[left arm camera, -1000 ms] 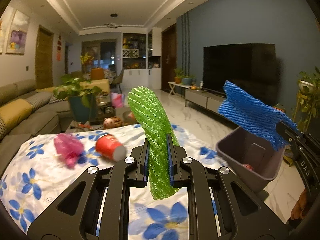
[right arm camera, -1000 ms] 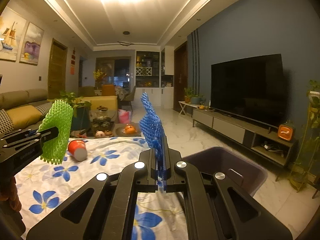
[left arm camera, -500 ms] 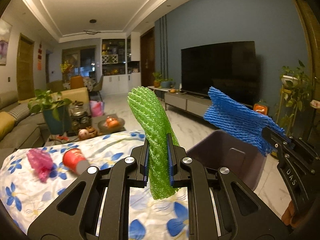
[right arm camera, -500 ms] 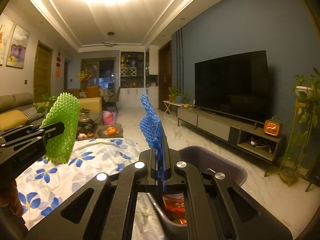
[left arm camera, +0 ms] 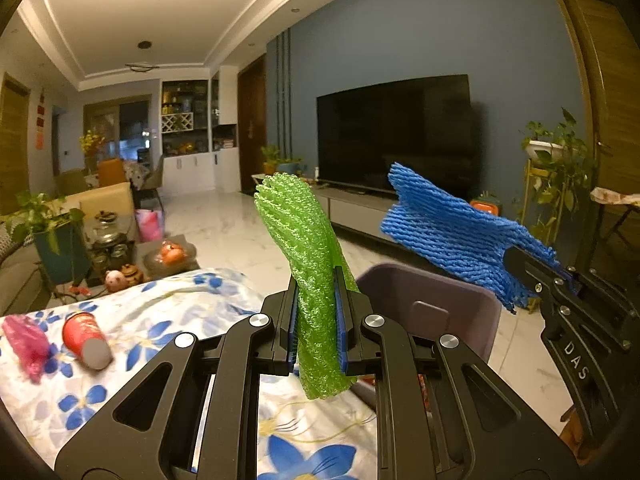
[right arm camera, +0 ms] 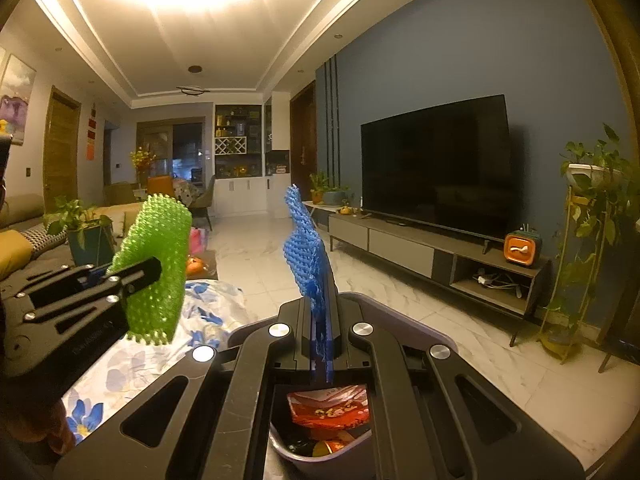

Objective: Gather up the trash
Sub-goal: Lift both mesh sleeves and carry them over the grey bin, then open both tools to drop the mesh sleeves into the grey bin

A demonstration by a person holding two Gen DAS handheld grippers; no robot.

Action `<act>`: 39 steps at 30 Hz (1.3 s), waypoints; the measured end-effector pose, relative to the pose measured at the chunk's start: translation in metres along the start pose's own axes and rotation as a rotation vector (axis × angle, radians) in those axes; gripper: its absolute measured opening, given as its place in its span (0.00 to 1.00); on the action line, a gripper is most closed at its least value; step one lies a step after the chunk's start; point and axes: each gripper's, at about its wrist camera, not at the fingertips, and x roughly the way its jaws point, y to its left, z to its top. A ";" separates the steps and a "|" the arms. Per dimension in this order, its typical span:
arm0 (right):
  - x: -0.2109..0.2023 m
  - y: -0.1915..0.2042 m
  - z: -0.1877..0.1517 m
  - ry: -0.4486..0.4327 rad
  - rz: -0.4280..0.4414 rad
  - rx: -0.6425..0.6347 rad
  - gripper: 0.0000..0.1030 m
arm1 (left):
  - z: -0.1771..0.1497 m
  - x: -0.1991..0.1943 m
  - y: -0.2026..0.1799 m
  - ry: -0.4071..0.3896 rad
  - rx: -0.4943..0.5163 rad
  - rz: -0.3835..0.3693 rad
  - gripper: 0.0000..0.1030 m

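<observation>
A white cloth with blue flowers (left arm camera: 168,320) covers the surface in a tiled living room with a dark television (right arm camera: 436,168). The left gripper (left arm camera: 316,320) pinches a green foam net sleeve (left arm camera: 308,248); the right gripper (right arm camera: 320,320) clamps a blue foam net sleeve (right arm camera: 306,248). Both have swung over the grey plastic bin (right arm camera: 320,454) (red wrapper inside), leaving the red paper cup (left arm camera: 86,340) farther left.

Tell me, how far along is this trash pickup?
Partway. The bin already holds a red wrapper. The left gripper grips a green foam net, the right gripper a blue foam net. A red cup and pink net remain on the tablecloth.
</observation>
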 end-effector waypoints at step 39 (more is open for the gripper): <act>0.036 -0.037 -0.010 0.030 -0.018 0.058 0.04 | -0.016 0.076 -0.017 0.062 0.015 -0.181 0.15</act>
